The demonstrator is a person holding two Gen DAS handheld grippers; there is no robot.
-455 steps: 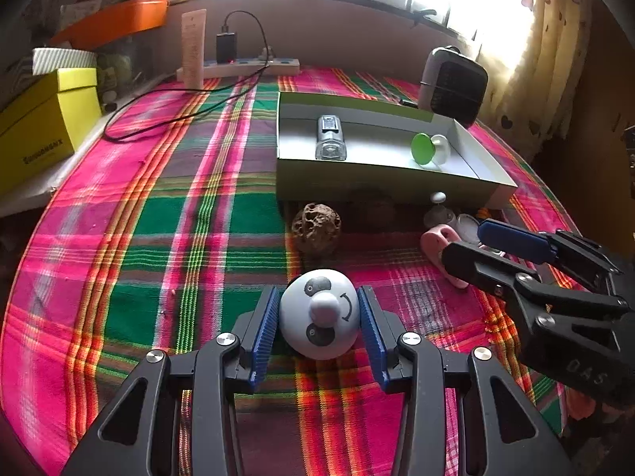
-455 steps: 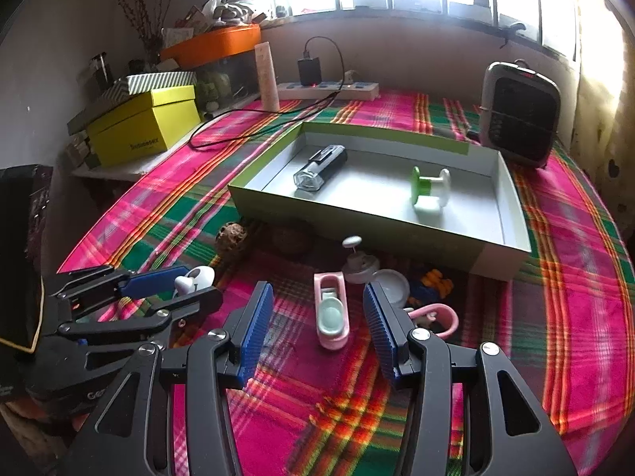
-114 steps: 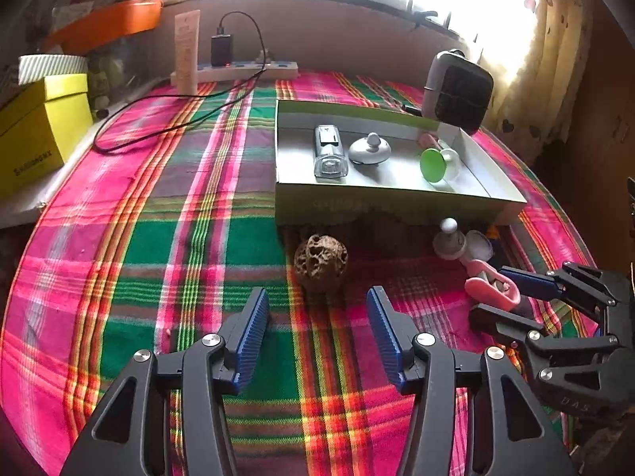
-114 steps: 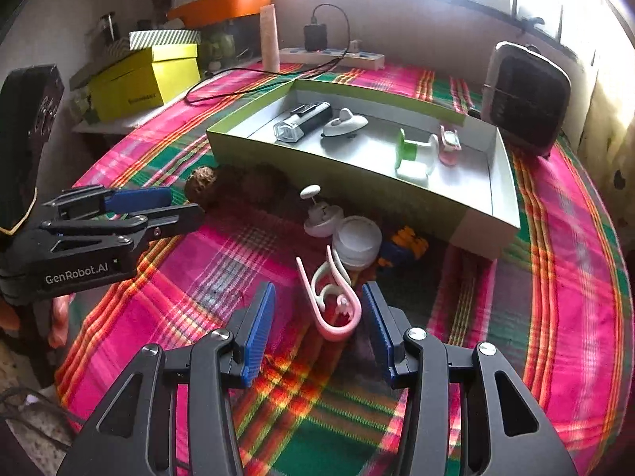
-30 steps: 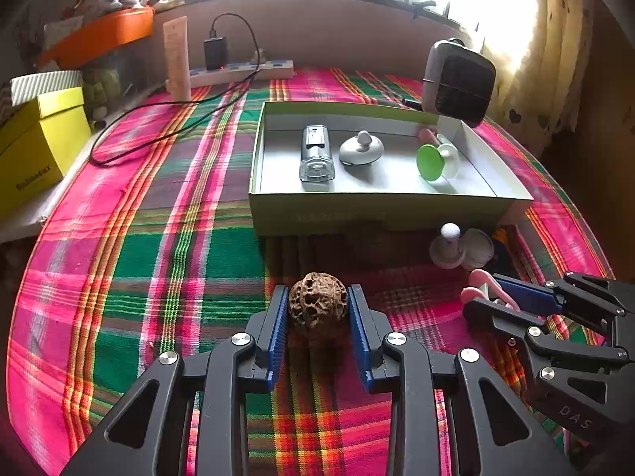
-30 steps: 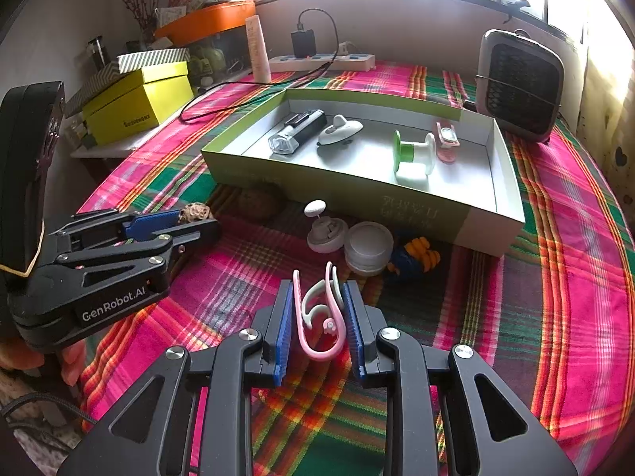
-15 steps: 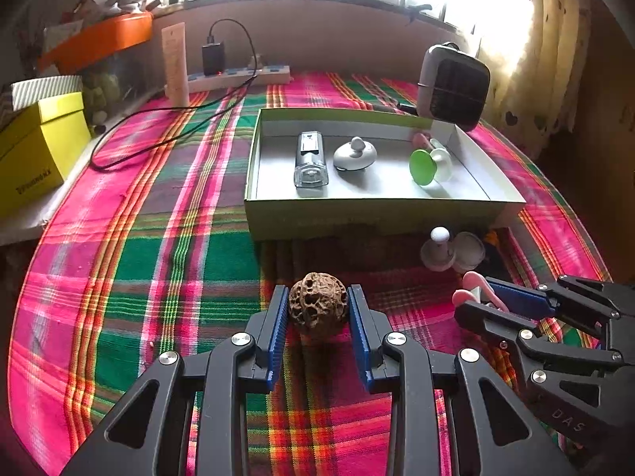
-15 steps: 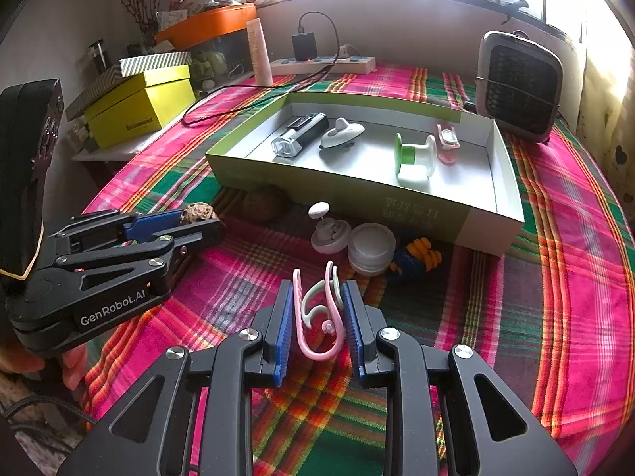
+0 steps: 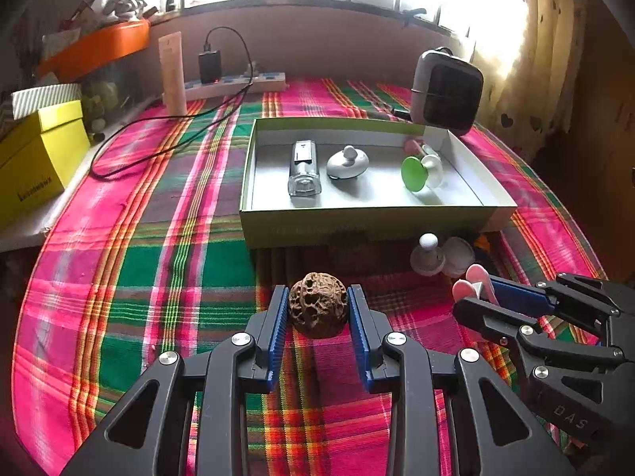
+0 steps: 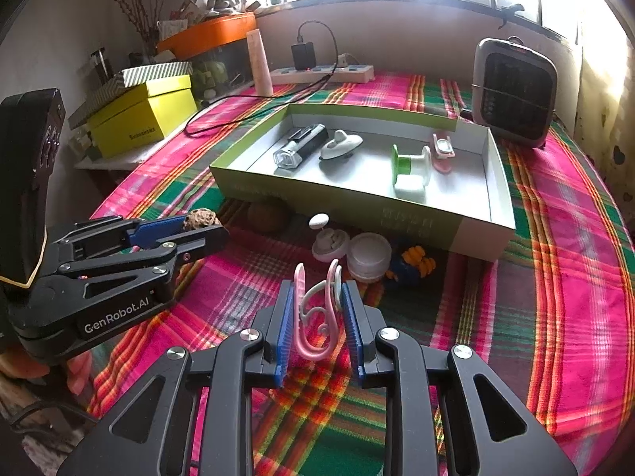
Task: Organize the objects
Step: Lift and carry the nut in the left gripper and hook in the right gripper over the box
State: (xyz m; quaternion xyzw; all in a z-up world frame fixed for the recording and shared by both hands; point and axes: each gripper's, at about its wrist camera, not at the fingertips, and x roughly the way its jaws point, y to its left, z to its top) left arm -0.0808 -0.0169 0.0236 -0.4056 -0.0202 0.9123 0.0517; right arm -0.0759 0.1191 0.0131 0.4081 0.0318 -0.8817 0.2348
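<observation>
My left gripper (image 9: 317, 309) is shut on a brown walnut (image 9: 317, 310) and holds it above the plaid cloth, in front of the green-rimmed box (image 9: 357, 224). My right gripper (image 10: 317, 313) is shut on a pink clip (image 10: 315, 323), also lifted, to the right of the left gripper (image 10: 190, 234). The box (image 10: 349, 202) holds a clear flashlight (image 10: 299, 146), a white knobbed lid (image 10: 341, 143), a green and white spool (image 10: 410, 168) and a pink piece (image 10: 442, 148). In the left wrist view the right gripper (image 9: 476, 293) shows at the right.
In front of the box lie a second walnut (image 10: 268, 212), a white knobbed piece (image 10: 329, 244), a white round lid (image 10: 369, 256) and a blue and orange toy (image 10: 410, 263). A grey heater (image 10: 514, 91) stands behind the box. A yellow box (image 10: 143, 115), a power strip (image 10: 321, 73) and a cable lie at the left and back.
Both grippers have risen a little with the walnut and the pink clip still held. The box looks slightly farther and lower than half a second ago.
</observation>
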